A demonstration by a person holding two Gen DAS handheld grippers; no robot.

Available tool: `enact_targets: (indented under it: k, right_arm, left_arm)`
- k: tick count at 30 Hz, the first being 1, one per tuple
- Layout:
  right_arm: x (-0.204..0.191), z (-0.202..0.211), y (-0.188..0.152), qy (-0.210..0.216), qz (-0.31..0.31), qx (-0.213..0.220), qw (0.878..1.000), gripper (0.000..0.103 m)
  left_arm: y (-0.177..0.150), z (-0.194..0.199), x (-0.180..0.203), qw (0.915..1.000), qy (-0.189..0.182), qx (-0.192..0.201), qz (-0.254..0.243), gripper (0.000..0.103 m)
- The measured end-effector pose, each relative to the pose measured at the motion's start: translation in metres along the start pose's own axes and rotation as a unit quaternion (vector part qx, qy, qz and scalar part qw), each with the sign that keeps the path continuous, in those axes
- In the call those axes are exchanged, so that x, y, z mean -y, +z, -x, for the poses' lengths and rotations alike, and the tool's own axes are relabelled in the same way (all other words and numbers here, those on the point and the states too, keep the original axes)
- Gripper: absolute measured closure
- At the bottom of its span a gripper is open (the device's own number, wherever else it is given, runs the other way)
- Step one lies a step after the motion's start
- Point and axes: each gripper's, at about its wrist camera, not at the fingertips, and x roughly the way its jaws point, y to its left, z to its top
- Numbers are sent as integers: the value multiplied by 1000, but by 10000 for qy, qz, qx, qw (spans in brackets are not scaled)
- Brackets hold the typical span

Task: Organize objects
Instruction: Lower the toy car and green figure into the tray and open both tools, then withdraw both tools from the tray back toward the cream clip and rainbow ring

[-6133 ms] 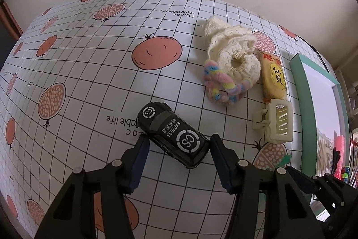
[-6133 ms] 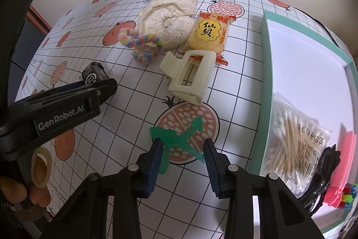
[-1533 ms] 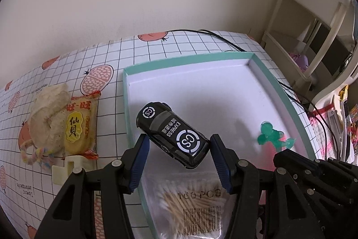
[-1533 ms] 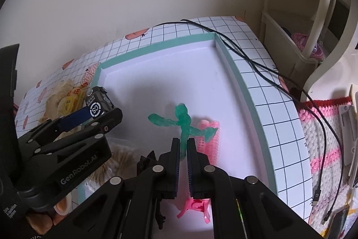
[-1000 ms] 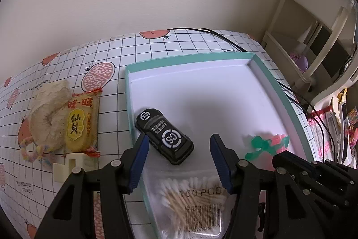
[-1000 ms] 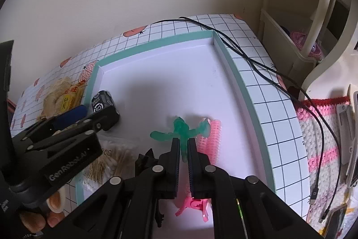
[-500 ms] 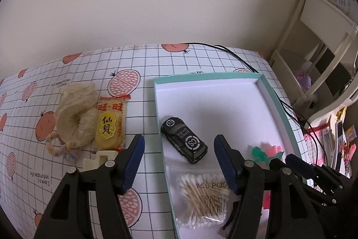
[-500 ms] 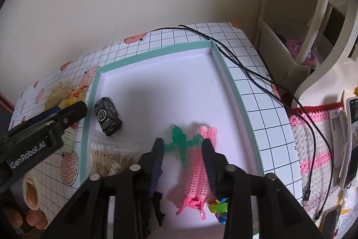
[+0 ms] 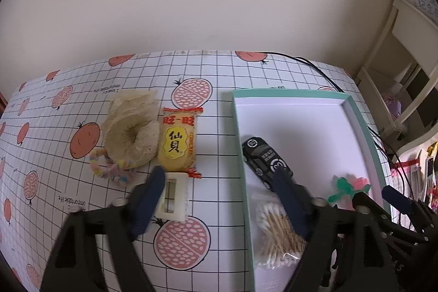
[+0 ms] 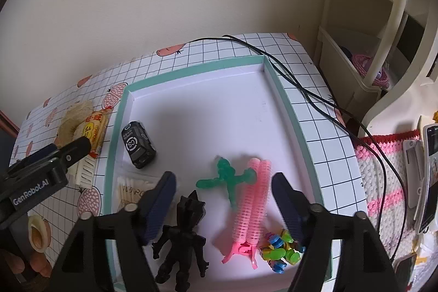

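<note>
The black toy car [image 9: 264, 159] lies in the teal-rimmed tray [image 9: 241, 144], near its left wall, free of any gripper. My left gripper [image 9: 219, 182] hovers over the tray's left rim, its jaws opening with nothing held. A cream hair claw [image 9: 175, 196] lies on the table under its left finger. In the right wrist view the green figure [image 10: 228, 179] lies on the tray [image 10: 191, 67] floor against a pink hair roller [image 10: 251, 199]. My right gripper [image 10: 224, 182] is above it, jaws opening and pads clear of it.
A yellow snack packet [image 9: 179, 142], a cream scrunchie [image 9: 131, 130] and a pastel hair tie [image 9: 109, 171] lie left of the tray. Inside are a cotton swab bag [image 9: 276, 231], a black figure [image 10: 183, 231] and small coloured clips [image 10: 282, 251]. A black cable [image 10: 301, 92] runs along the right rim.
The right jaws opened off the green figure, which now lies beside the pink roller. The left gripper drew back up and leftward from the car it set down, jaws widening.
</note>
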Motion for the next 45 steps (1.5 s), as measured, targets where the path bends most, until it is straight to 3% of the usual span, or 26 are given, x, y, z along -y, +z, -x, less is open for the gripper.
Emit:
enact_targets:
  k: [4,8,15,18,45]
  right_arm:
    - [-2,1,0,-4,31,-4,10000,20]
    - [-4,2,0,-43,36,10,10000,7]
    - [-3,7,2,-55,-29,90,9999,0]
    - [-5,7,2,-41,-24,80,10000,0]
    - [-20,12,4,-123,29,36,9999,0]
  left_arm:
    - [0,-1,-4,10000,51,-2,59,19]
    - [-1,-2,-8,9999,128,-12,81,14]
    - [-2,-1,-14,9996,248,-28,98,13]
    - [-3,-1,-17,9993,342,-7,130,3]
    - [-1,6,-47,9987,311,-98,383,2]
